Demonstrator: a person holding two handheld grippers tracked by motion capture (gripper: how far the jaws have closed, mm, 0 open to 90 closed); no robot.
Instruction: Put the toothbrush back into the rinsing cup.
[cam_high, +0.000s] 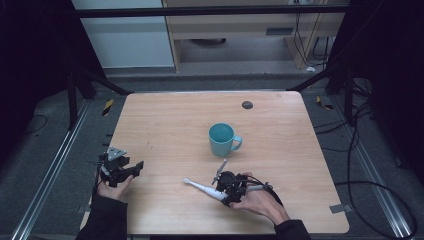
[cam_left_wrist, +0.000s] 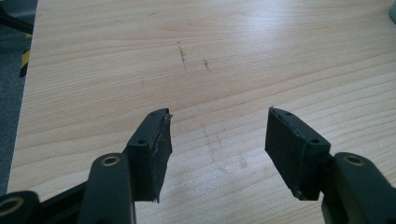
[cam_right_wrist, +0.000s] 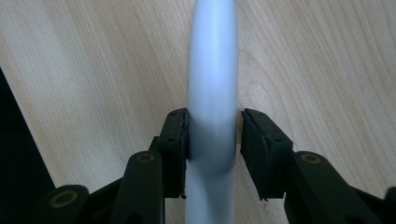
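High view: a light wooden table (cam_high: 175, 125) carries a teal ceramic mug (cam_high: 222, 139) near its centre, handle pointing right. In front of the mug, toward the near edge, a white electric toothbrush (cam_high: 202, 188) lies flat on the wood, its slim head end pointing left. The right gripper (cam_high: 226, 192), held in the person's right hand (cam_high: 260, 202), sits low over the thick end of the toothbrush. The left gripper (cam_high: 131, 169) is held by the left hand (cam_high: 114, 190) at the near left edge of the table, well apart from mug and toothbrush.

Left gripper view: the two black jaws stand wide apart with bare wood between them. Faint dark scuff marks (cam_left_wrist: 182, 53) show on the table farther ahead.

Right gripper view: the white toothbrush body (cam_right_wrist: 212, 93) runs straight up between the jaws. The left pad (cam_right_wrist: 175, 149) touches the body; the right pad (cam_right_wrist: 257, 149) stands just beside it with a narrow gap. The jaws are therefore nearly closed around the toothbrush, not fully pinching it.
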